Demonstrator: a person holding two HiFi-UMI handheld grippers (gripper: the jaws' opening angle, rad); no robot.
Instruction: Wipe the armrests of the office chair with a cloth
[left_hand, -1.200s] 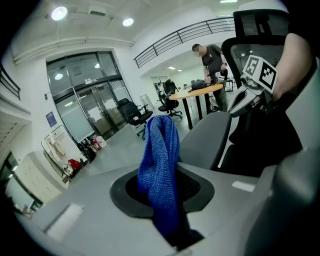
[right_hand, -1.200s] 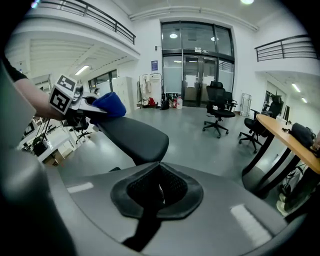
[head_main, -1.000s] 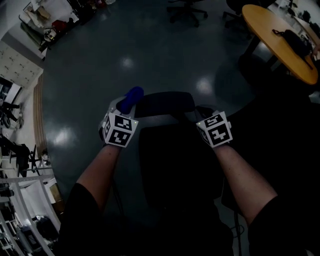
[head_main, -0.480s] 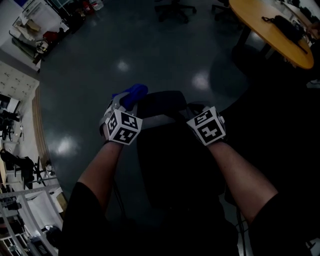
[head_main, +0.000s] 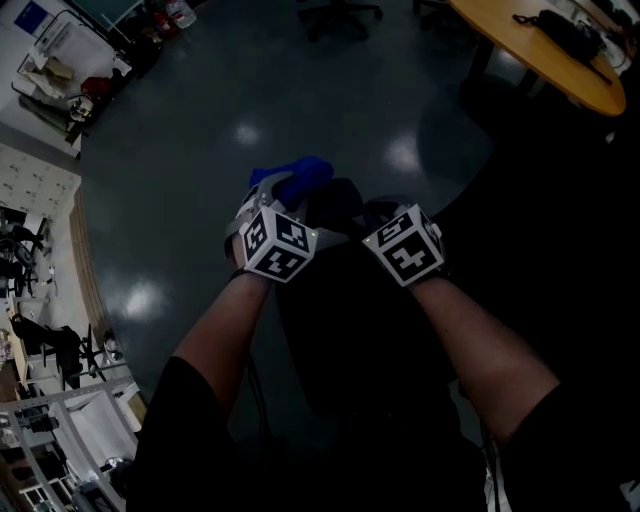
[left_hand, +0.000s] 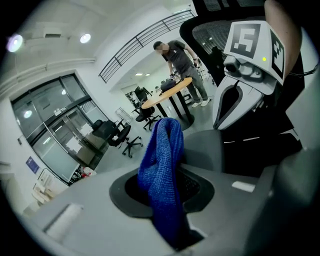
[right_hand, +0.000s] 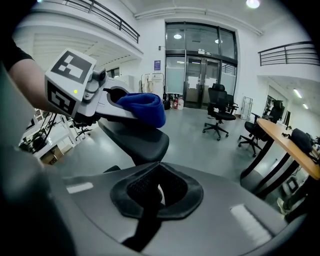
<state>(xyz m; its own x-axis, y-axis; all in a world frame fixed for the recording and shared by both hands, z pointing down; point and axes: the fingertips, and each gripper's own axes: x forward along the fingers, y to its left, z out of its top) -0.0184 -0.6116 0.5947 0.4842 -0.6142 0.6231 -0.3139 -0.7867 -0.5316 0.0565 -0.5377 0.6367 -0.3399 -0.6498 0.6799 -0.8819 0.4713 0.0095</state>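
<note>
My left gripper (head_main: 288, 195) is shut on a blue knitted cloth (head_main: 297, 176), which sticks up between its jaws (left_hand: 162, 150). In the head view the cloth is at the left end of a black padded part of the office chair (head_main: 340, 205). From the right gripper view, the cloth (right_hand: 144, 107) hangs just above that black pad (right_hand: 137, 137). My right gripper (head_main: 385, 215) is close beside the left one at the pad's right end. Its jaws (right_hand: 157, 192) are together with nothing between them. The chair's dark body (head_main: 350, 330) fills the space below my arms.
A round wooden table (head_main: 545, 50) with a dark bag stands at the upper right. Other office chairs (right_hand: 219, 112) stand on the glossy grey floor. A person (left_hand: 180, 57) stands by the table. Shelves and clutter (head_main: 50, 70) line the left side.
Both grippers have moved closer together. The left one carried the blue cloth to the right, up over the black pad. The right gripper shifted slightly left.
</note>
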